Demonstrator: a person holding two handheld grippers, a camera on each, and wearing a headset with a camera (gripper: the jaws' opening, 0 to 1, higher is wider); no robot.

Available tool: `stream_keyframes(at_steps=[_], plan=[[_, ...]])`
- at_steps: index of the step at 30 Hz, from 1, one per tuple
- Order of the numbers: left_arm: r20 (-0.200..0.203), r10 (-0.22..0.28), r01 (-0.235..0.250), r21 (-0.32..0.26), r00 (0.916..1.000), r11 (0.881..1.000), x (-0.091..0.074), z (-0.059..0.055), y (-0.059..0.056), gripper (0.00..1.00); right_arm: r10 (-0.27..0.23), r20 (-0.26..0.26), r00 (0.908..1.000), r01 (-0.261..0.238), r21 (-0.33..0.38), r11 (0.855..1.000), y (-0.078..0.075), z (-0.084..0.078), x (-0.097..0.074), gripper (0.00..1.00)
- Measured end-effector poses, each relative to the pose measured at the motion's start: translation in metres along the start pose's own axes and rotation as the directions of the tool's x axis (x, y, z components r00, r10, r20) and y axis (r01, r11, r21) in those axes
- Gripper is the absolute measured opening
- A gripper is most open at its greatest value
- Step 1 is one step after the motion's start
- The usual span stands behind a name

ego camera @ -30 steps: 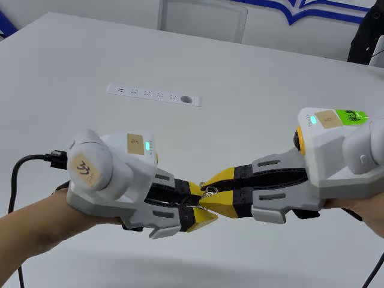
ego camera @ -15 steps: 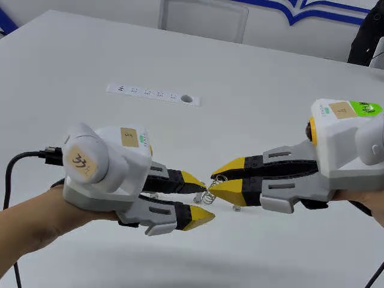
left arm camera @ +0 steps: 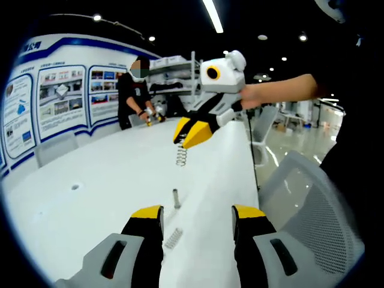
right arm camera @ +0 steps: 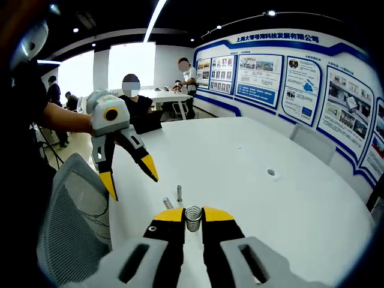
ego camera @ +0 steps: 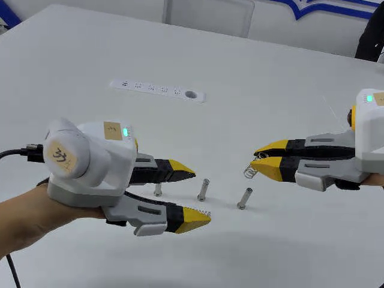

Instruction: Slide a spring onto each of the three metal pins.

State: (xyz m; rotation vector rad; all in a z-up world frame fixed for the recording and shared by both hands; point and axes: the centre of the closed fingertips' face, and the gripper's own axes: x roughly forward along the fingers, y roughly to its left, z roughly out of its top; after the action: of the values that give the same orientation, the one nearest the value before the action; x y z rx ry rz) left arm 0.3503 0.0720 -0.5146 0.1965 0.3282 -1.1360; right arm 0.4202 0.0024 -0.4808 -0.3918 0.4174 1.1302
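Right tongs [ego camera: 254,156] level, tight on spring [ego camera: 250,172]

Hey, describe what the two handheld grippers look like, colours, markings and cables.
Both the left gripper and right gripper have white and grey housings, black jaws with yellow tips, and a small green light on top. The left one carries tan stickers, one with handwritten marks, and a black cable runs from its rear.

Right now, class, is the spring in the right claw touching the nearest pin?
Apart. The left gripper view shows the spring hanging from the right claw, with bare table between it and the pin below.
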Motion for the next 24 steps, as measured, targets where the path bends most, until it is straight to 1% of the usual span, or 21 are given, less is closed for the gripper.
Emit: stream_keyframes(at_steps=[1,3,4,6,8,10,11,13,14,15,19,22,24], plan=[[-0.015,0.006,-0.006,0.001,0.9999,1.000,-0.001,-0.004,0.001,0.48,-0.022,-0.002,0.9998,0.022,0.027,0.999,-0.007,-0.004,0.000,0.11],[-0.022,0.013,-0.013,0.000,0.9997,1.000,-0.004,-0.007,0.003,0.51,-0.038,0.000,0.9993,0.038,0.042,0.998,-0.014,-0.009,0.000,0.11],[-0.018,0.016,-0.016,-0.012,0.9997,1.000,-0.007,-0.007,0.004,0.52,-0.055,-0.005,0.9985,0.055,0.056,0.997,-0.020,-0.012,0.000,0.11],[0.003,0.021,-0.020,-0.030,0.9998,0.999,-0.011,-0.004,0.005,0.54,-0.068,-0.012,0.9976,0.069,0.065,0.996,-0.025,-0.017,0.001,0.11],[0.006,0.034,-0.033,-0.039,0.9994,0.999,-0.014,-0.004,0.008,0.57,-0.075,-0.017,0.9970,0.076,0.071,0.995,-0.028,-0.021,0.004,0.11],[0.004,0.054,-0.054,-0.043,0.9985,0.998,-0.017,-0.005,0.013,0.60,-0.086,-0.032,0.9958,0.088,0.075,0.993,-0.032,-0.028,0.008,0.11],[0.001,0.067,-0.067,-0.048,0.9977,0.997,-0.019,-0.007,0.016,0.62,-0.090,-0.041,0.9951,0.093,0.088,0.992,-0.034,-0.032,0.011,0.11],[-0.007,0.082,-0.083,-0.055,0.9966,0.995,-0.022,-0.009,0.020,0.64,-0.091,-0.044,0.9948,0.095,0.102,0.990,-0.035,-0.037,0.015,0.11],[-0.009,0.093,-0.093,-0.058,0.9957,0.994,-0.025,-0.011,0.022,0.65,-0.092,-0.043,0.9948,0.097,0.130,0.987,-0.035,-0.039,0.017,0.11],[-0.010,0.097,-0.098,-0.062,0.9952,0.993,-0.026,-0.013,0.023,0.66,-0.092,-0.044,0.9948,0.097,0.135,0.986,-0.035,-0.041,0.019,0.11],[-0.019,0.128,-0.129,-0.086,0.9916,0.988,-0.034,-0.018,0.029,0.70,-0.093,-0.079,0.9925,0.104,0.146,0.984,-0.034,-0.056,0.027,0.11],[-0.009,0.146,-0.146,-0.116,0.9893,0.983,-0.040,-0.018,0.032,0.72,-0.098,-0.090,0.9911,0.112,0.164,0.980,-0.035,-0.062,0.031,0.11],[-0.003,0.160,-0.159,-0.130,0.9871,0.979,-0.043,-0.017,0.035,0.73,-0.098,-0.087,0.9914,0.113,0.188,0.976,-0.035,-0.064,0.033,0.11]])
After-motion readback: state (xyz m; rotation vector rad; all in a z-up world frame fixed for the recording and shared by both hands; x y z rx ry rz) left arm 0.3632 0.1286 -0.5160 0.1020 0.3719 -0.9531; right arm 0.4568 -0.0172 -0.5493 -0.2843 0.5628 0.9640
